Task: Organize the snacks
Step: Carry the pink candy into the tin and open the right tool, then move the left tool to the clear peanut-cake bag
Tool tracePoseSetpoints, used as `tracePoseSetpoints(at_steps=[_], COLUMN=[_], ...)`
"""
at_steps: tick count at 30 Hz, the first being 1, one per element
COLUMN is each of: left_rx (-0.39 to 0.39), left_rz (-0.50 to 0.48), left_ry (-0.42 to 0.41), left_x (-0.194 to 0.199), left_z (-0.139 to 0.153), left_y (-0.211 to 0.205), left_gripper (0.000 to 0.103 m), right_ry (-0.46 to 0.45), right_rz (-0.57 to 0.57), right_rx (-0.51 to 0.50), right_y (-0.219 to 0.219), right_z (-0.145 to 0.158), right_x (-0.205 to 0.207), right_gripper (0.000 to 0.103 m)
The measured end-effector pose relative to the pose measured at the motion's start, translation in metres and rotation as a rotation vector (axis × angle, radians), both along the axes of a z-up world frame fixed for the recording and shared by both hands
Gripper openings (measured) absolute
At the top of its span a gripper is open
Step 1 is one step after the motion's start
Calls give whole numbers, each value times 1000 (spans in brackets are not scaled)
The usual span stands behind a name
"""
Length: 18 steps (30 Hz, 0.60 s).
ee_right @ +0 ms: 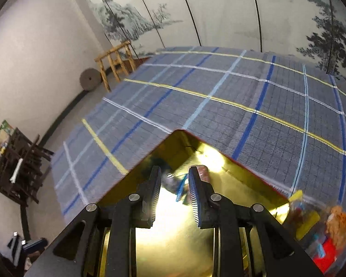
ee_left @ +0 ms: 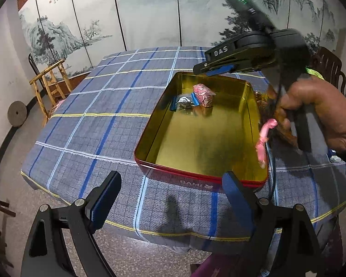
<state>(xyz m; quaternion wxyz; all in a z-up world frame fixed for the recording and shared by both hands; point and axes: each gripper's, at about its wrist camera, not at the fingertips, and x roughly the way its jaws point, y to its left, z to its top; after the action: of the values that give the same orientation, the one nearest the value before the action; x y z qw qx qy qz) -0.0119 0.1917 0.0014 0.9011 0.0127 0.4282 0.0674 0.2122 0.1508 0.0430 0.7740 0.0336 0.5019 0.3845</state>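
The left wrist view alone shows the whole gold tin (ee_left: pixel 203 138) on the bench (ee_left: pixel 92 106), a pink packet (ee_left: pixel 204 95) inside; left claw (ee_left: pixel 170 198) spread, empty. The right claw (ee_right: pixel 174 184) hangs over the tin, pressed together, empty.

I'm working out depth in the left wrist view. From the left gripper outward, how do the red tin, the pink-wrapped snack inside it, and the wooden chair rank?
From the left gripper:
1. Red tin, just ahead.
2. Pink-wrapped snack, at the tin's far end.
3. Wooden chair, far left, beyond the table.
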Motion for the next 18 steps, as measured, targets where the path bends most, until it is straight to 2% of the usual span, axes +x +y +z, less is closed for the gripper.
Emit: tracePoseSetpoints(at_steps=[6,8,11,14,18], left_rx=[25,33,38,40,21], left_rz=[-12,-14,-17,-36,-113], left_ry=[-9,-13,-17,-23,-31], left_x=[-7,-10,-14,-18,-24], left_z=[6,8,11,16,24], left_y=[-9,-11,-14,-22,-46], left_gripper=[91,92,92,92,92], right_ry=[-3,-27,-118,-242,-307], right_rz=[-13,-23,-62,-171,-383], right_rx=[95,119,122,69,-75], right_y=[-31,-50,-93,-157,-251], right_z=[18,24,35,41,33], right_x=[-37,-55,-90,-131,-162], right_gripper=[31,32,35,42,47])
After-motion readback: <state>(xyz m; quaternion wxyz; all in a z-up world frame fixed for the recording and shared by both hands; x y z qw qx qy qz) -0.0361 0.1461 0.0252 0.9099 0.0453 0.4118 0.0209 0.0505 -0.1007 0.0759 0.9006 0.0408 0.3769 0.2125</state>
